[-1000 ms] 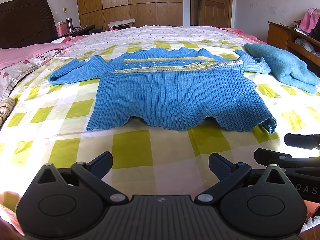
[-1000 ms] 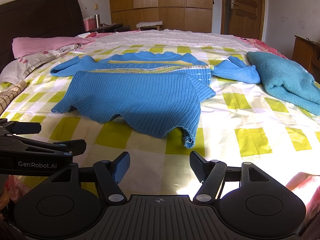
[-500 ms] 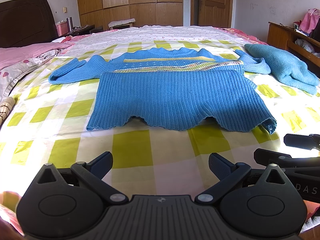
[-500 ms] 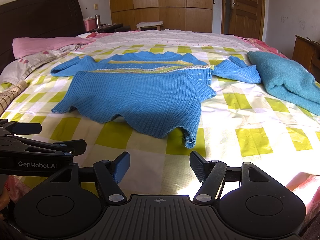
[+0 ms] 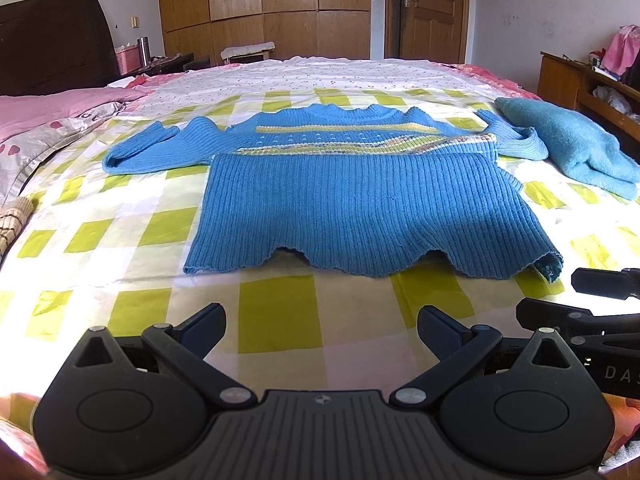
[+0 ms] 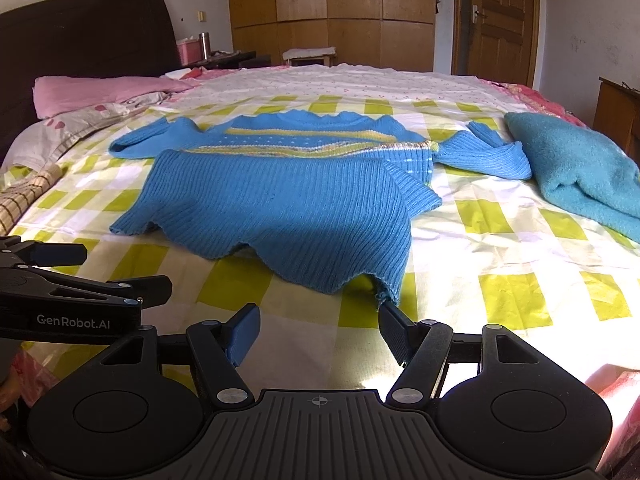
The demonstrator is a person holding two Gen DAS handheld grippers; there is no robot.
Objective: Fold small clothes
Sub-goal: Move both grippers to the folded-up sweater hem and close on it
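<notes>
A small blue knit sweater (image 5: 360, 200) with yellow stripes lies flat on the yellow-checked bed sheet (image 5: 276, 312), its lower part folded up over the chest and both sleeves spread out. It also shows in the right wrist view (image 6: 280, 208). My left gripper (image 5: 320, 330) is open and empty, hovering short of the sweater's near edge. My right gripper (image 6: 318, 334) is open and empty, just short of the sweater's near right corner. Each gripper shows at the edge of the other's view.
A folded teal garment (image 5: 568, 148) lies on the bed right of the sweater, also in the right wrist view (image 6: 576, 168). Pink bedding (image 6: 104, 88) and a dark headboard (image 6: 84, 36) are at the left. A wooden cabinet (image 5: 560, 76) stands right.
</notes>
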